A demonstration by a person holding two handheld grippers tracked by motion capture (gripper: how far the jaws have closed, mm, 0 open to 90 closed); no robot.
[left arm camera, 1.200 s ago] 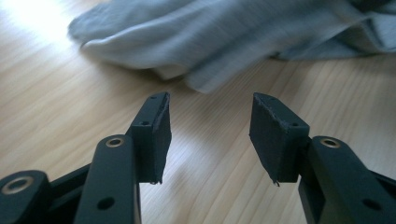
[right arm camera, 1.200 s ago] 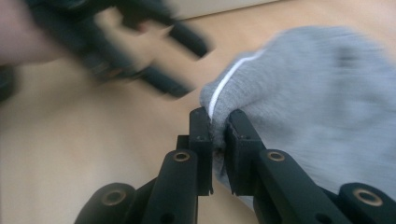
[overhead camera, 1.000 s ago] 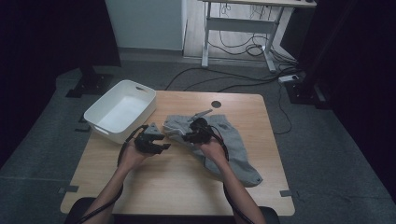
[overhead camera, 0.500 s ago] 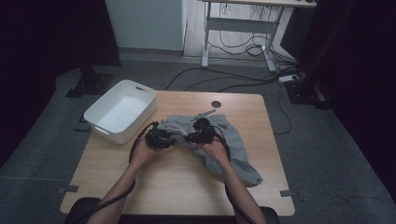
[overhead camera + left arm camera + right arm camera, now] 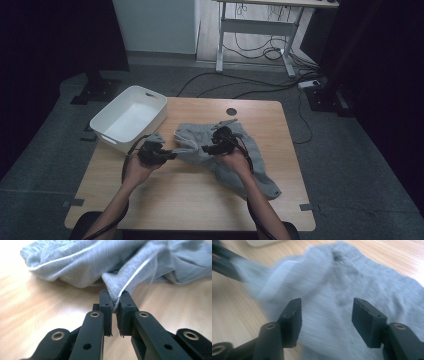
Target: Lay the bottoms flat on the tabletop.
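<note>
A crumpled grey garment (image 5: 235,155) with a thin white stripe lies across the middle and right of the wooden table (image 5: 165,195). My left gripper (image 5: 172,155) has just been closing and is shut on a fold of the garment's left edge (image 5: 117,293), pulling the cloth taut. My right gripper (image 5: 206,147) hovers over the middle of the grey cloth (image 5: 352,285). Its jaws have just been opening and stand wide apart, the pads clear of the fabric (image 5: 325,315).
A white plastic bin (image 5: 127,117) sits at the table's back left corner. A round hole (image 5: 231,111) marks the table's far edge. Cables and a desk frame stand on the floor beyond.
My left gripper moved right to the garment's edge, closed on it and drew it back to the left. My right gripper let go of the cloth and opened.
</note>
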